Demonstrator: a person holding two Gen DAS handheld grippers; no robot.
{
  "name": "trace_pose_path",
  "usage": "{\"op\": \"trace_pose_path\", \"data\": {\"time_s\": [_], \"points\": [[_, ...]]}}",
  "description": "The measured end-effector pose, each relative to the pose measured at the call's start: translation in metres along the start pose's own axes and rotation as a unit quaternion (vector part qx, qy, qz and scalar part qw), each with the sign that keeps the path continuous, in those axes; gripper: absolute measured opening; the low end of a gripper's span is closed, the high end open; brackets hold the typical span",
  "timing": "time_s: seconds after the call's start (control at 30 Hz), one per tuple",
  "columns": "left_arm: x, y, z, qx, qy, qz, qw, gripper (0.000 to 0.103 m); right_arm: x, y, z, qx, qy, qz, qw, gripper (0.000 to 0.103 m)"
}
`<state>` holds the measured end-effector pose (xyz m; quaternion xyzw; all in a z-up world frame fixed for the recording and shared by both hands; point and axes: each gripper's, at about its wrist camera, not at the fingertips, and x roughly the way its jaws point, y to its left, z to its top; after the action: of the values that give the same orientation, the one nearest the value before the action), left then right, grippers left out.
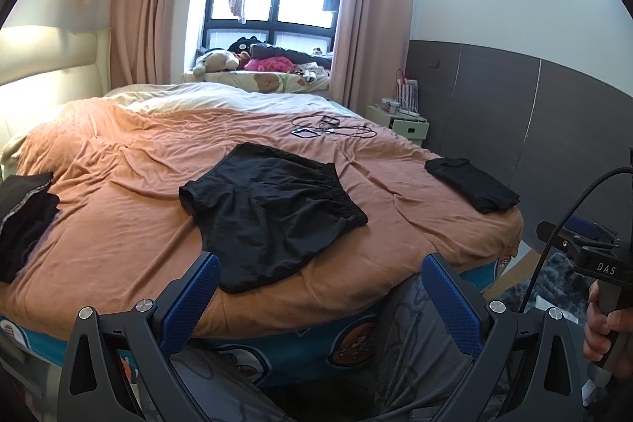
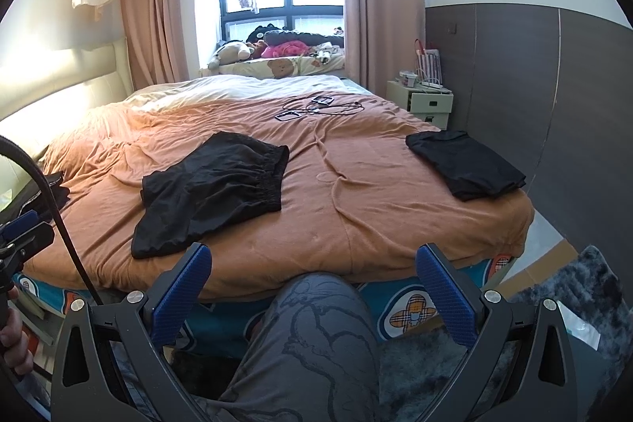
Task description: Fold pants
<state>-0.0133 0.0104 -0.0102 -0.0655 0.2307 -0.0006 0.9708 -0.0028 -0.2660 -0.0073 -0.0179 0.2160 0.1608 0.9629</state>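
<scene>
Both claws spread wide and empty, left claw (image 1: 320, 293) and right claw (image 2: 314, 283) short of the bed (image 1: 118, 184); black shorts (image 1: 269, 208) lie flat ahead, so best pinch the near hem corners first.

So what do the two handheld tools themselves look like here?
Both match: the left tool and right tool have black angular frames, silver pivot bolts and blue textured pads. The right one's black handle reads "DAS" in white. Each trails a black cable.
</scene>
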Motion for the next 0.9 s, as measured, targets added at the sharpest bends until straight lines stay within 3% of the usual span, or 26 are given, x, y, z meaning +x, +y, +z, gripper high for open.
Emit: {"op": "trace_pose_path", "data": {"time_s": [0.9], "points": [[0.06,0.057,-0.002,-0.044,0.039,0.052,0.9969,0.102,0.085,-0.003,0.028,-0.008,0.036,0.043,0.998,0.103]]}}
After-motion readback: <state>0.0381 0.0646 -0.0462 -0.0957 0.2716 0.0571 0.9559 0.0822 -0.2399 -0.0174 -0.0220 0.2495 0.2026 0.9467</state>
